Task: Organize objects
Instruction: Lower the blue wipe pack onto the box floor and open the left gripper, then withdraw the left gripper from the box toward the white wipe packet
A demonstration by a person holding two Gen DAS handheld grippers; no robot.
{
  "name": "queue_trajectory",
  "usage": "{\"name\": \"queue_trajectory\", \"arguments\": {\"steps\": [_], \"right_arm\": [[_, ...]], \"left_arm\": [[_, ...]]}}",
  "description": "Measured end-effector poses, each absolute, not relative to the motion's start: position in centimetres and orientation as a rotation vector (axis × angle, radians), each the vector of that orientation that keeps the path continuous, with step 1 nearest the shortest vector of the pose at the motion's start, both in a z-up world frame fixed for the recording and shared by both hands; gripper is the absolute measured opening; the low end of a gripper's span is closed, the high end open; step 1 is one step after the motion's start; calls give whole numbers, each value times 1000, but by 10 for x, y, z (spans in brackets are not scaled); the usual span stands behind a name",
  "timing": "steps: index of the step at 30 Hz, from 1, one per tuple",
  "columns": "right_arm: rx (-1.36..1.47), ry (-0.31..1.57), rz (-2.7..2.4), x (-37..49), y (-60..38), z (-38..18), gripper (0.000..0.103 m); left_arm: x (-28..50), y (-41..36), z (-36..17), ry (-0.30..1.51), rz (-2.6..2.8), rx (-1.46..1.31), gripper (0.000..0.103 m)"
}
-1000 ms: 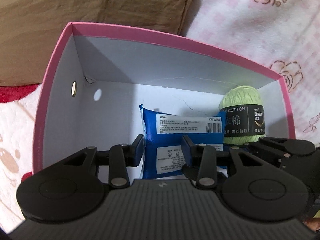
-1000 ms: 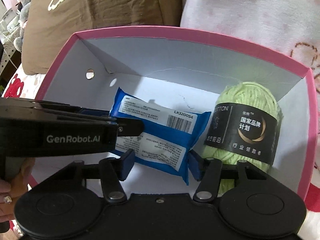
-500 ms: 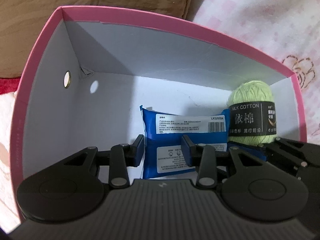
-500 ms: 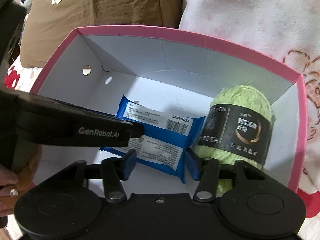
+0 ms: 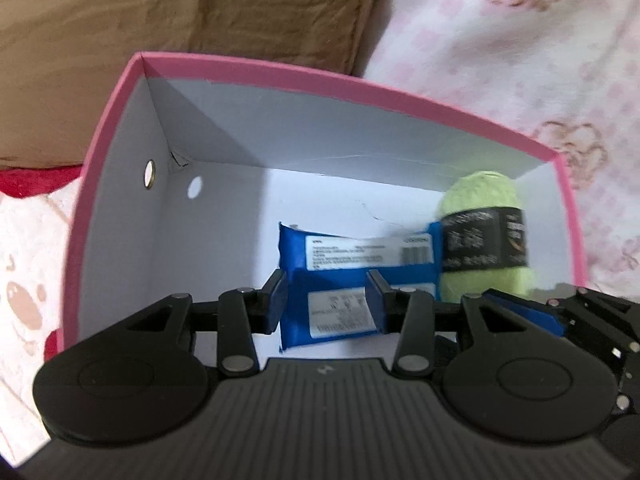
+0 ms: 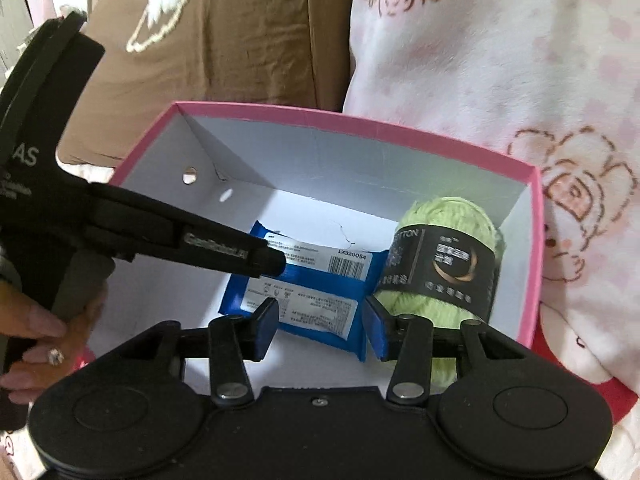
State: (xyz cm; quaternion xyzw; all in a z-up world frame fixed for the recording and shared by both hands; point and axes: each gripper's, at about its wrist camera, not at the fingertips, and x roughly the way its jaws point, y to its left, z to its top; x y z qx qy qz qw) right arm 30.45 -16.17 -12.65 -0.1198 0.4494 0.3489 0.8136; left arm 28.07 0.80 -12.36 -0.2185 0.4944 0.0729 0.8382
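Probably the blue packet (image 6: pixel 304 292) is soft and light; both grippers, left gripper (image 5: pixel 326 300) and right gripper (image 6: pixel 320 326), hang released above it, so take its short edges.

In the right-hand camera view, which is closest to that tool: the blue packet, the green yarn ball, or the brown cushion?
1. Blue plastic packet, directly ahead in the box.
2. Green yarn ball with black label, ahead to the right.
3. Brown fabric cushion, beyond the box, upper left.

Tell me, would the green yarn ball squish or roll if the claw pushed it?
Probably squish: the green yarn ball looks soft and fuzzy. It likely wouldn't roll far, since the blue packet sits against one side and the pink box wall is close on the other. It looks light.
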Motion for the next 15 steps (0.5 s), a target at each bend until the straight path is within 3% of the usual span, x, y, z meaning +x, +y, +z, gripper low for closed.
{"name": "queue_trajectory", "arguments": {"steps": [15], "right_arm": [[-209,842,851,234,-200,-66,51]], "left_arm": [[207,0,-45,979,71,-464,41]]}}
